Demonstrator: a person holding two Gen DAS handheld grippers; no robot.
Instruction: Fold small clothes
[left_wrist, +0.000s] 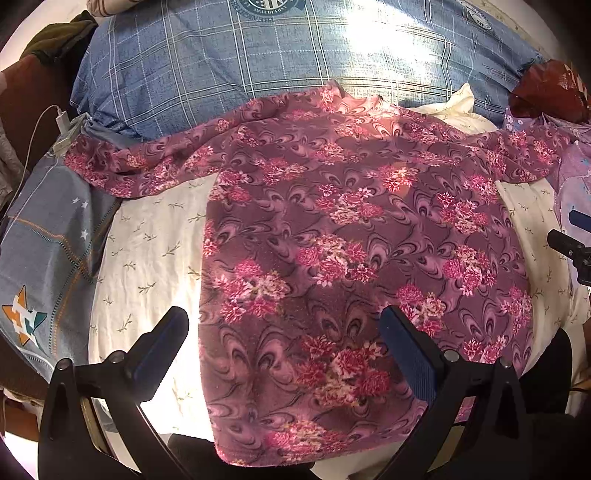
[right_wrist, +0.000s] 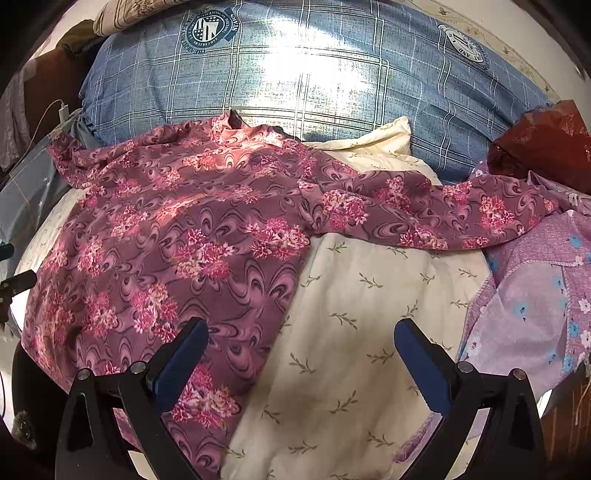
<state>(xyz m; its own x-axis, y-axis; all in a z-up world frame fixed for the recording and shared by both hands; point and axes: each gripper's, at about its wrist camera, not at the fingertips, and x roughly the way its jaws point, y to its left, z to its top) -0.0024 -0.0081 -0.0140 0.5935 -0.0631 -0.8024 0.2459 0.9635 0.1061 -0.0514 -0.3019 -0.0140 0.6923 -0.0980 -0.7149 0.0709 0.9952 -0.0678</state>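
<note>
A cream bed sheet (right_wrist: 343, 306) with small leaf sprigs filled the space under and ahead of both sets of jaws, with a large blue plaid pillow (left_wrist: 229, 62) far beyond them. The floral shirt (left_wrist: 354, 258), maroon with pink blooms, lay spread flat on the sheet, sleeves out to each side, collar farthest away. It looked thin, soft and light, likely to sag and drag when lifted. A lilac garment (right_wrist: 535, 302) lay beyond the right jaw of the right gripper. The left gripper (left_wrist: 284, 332) hung with jaws spread wide, empty, straddling the shirt's lower left edge. The right gripper (right_wrist: 301, 347) was likewise wide apart and empty, its left jaw over the shirt's right hem. Hem corners or sleeve cuffs seemed the best places to pinch.
</note>
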